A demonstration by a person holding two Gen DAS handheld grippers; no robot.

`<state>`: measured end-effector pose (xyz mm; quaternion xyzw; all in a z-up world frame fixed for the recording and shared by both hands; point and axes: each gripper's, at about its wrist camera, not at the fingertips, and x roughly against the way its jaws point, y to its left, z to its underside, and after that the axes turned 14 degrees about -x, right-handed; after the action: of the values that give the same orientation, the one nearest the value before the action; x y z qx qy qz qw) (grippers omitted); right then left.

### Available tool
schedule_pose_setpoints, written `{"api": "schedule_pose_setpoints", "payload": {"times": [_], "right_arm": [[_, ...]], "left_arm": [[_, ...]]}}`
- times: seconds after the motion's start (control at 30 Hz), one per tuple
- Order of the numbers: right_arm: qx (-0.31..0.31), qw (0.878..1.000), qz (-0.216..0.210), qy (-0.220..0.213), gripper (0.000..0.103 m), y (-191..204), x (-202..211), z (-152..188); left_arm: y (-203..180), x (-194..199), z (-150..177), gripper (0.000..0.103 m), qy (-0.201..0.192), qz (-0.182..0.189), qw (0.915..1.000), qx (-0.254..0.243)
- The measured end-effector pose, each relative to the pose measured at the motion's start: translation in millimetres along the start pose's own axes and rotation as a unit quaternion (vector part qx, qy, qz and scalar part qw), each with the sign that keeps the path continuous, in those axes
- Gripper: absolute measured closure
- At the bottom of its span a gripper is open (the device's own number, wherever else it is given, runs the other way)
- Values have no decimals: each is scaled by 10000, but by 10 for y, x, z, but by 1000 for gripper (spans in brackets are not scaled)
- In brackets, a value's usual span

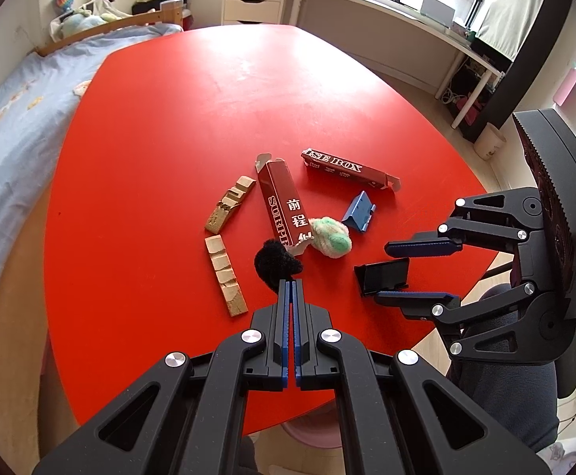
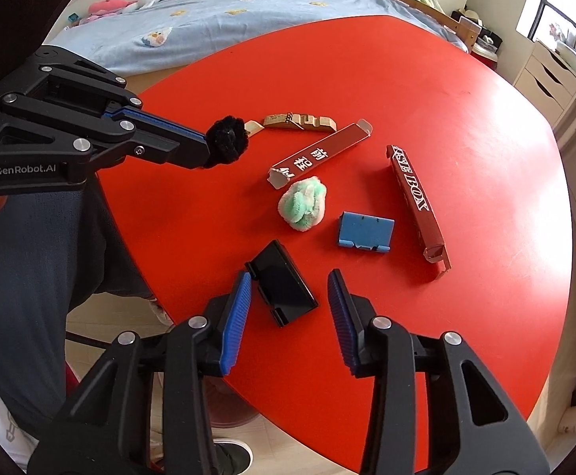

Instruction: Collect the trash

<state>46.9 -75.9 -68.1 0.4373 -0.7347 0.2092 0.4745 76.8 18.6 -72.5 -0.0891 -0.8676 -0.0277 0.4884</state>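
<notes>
- Trash lies scattered across the near half of the red bench (image 1: 177, 126): two dark red cartons, two wooden pieces, a green-and-white fuzzy ball, a blue holder, a black holder and a black pom-pom.
- Left gripper (image 1: 291, 283) has its fingers clenched on the black pom-pom (image 1: 276, 264), which sticks out past the tips; in the right wrist view the pom-pom sits at the end of the closed fingers, above the bench.
- Right gripper (image 2: 289, 277) has its fingers released, one on each side of the black holder (image 2: 284, 287); the left pad stands just beside the holder's edge and the right pad is clear of it, so no squeeze shows.
- The black holder lies on the bench near its front edge, its open side tilted up.
- The blue holder (image 2: 365, 231) lies just beyond it, apart from it.
- The fuzzy ball (image 2: 303, 206) rests against the torn end of the nearer carton (image 2: 319, 158), which bears white Chinese characters.
- The second carton (image 2: 416, 202), lettered "BOX", lies well to the right of the ball, one end flap open.
- The two wooden pieces (image 1: 230, 204) (image 1: 224, 275) lie end to end at an angle, left of the cartons in the left wrist view.
- A bed (image 2: 224, 16) with a blue cover stands beside the bench.
- A person's dark trouser leg (image 2: 30, 277) shows at the bench's near edge.
</notes>
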Motion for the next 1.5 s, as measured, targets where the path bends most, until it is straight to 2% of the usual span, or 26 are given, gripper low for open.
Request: {"api": "schedule_pose_setpoints", "payload": {"times": [0.4,0.73,1.17,1.5], "right_arm": [[-579,9982,-30,-170,79,-89,117,53],[-947,9941,-73,-523,79,-111,528,144],[-1217,9886,-213,-855,79,48,1116,553],[-1352,9881,-307,-670,79,221,1140,905]], "left_arm": [[-44,37,40,102,-60,62,10000,17],[-179,266,65,102,-241,125,9996,-71],[-572,714,294,102,-448,193,9983,-326],[-787,716,571,102,-259,484,9980,-326]]}}
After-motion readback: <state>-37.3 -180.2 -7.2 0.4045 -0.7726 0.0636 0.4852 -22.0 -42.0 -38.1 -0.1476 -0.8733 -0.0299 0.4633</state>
